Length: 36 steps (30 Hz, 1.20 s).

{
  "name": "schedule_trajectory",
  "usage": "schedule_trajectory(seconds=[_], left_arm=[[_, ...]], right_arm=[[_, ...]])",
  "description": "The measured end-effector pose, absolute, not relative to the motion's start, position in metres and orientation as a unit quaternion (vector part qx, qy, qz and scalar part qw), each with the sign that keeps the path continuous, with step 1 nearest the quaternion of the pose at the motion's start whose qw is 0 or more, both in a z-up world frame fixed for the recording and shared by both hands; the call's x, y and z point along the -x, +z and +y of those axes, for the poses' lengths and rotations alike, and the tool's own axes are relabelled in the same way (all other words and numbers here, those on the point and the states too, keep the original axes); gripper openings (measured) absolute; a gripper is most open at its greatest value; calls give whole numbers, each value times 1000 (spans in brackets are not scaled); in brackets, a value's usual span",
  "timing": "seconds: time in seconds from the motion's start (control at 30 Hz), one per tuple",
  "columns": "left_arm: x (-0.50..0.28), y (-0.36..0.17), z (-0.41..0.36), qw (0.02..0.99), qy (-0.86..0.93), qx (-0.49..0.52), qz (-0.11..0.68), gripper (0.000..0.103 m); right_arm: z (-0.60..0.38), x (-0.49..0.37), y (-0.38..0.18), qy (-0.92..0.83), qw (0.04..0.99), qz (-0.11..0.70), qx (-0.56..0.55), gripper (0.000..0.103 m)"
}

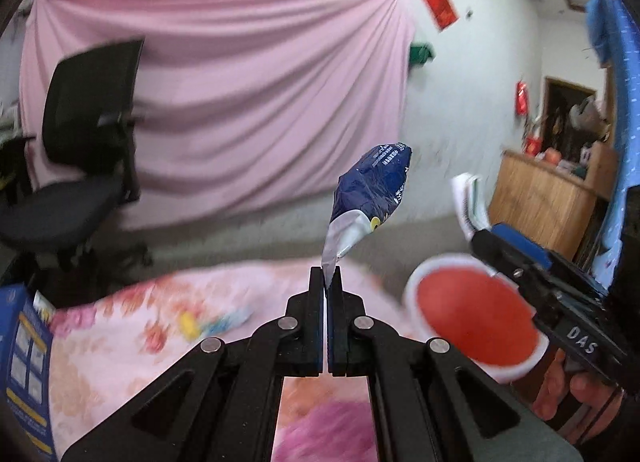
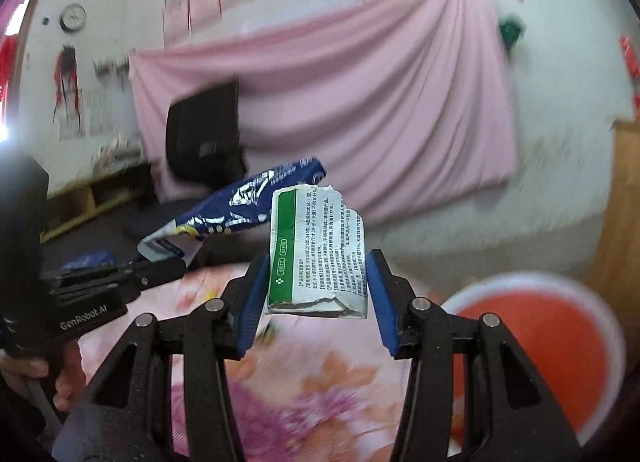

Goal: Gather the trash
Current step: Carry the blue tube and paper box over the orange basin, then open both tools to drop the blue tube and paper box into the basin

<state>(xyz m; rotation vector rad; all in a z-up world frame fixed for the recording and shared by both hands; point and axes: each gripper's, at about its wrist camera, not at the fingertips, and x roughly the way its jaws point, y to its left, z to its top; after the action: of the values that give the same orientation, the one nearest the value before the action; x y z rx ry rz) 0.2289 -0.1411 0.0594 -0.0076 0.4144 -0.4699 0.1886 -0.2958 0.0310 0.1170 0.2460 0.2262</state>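
In the left wrist view my left gripper (image 1: 326, 280) is shut on the silver end of a crumpled blue snack wrapper (image 1: 376, 185), which stands up above the flowered pink cloth (image 1: 120, 326). My right gripper (image 2: 316, 286) is shut on a torn white and green carton (image 2: 316, 258), with a blue pad on each side of it. A red bowl with a white rim (image 2: 540, 338) lies low at the right, just beside the right gripper. The right wrist view also shows the left gripper (image 2: 182, 262) carrying the wrapper (image 2: 248, 201) at the left. In the left wrist view, the right gripper (image 1: 478, 232) carries the carton (image 1: 468, 197) over the bowl (image 1: 472, 314).
A black office chair (image 1: 80, 141) stands at the left before a pink sheet (image 1: 240, 81) hung on the wall. A wooden cabinet (image 1: 540, 201) is at the right. A blue box (image 1: 24, 362) sits at the cloth's left edge, and small colourful scraps (image 1: 208, 322) lie on the cloth.
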Motion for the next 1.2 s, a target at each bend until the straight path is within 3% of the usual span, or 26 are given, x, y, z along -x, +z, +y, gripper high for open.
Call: schedule_trajectory(seconds=[0.17,0.4,0.8,1.2], left_arm=[[-206,87,-189,956,-263,-14,125,0],[-187,90,-259,946,-309,-56,78,0],[-217,48,-344,921,-335,-41,194,0],[-258,26,-356,895,-316,-54,310,0]], right_arm=[[-335,-148,62,46,997,10,-54,71],[-379,-114,67,-31,998,-39,-36,71],[-446,-121,22,-100,990,66,-78,71],[-454,-162,-22,-102,966,216,-101,71]])
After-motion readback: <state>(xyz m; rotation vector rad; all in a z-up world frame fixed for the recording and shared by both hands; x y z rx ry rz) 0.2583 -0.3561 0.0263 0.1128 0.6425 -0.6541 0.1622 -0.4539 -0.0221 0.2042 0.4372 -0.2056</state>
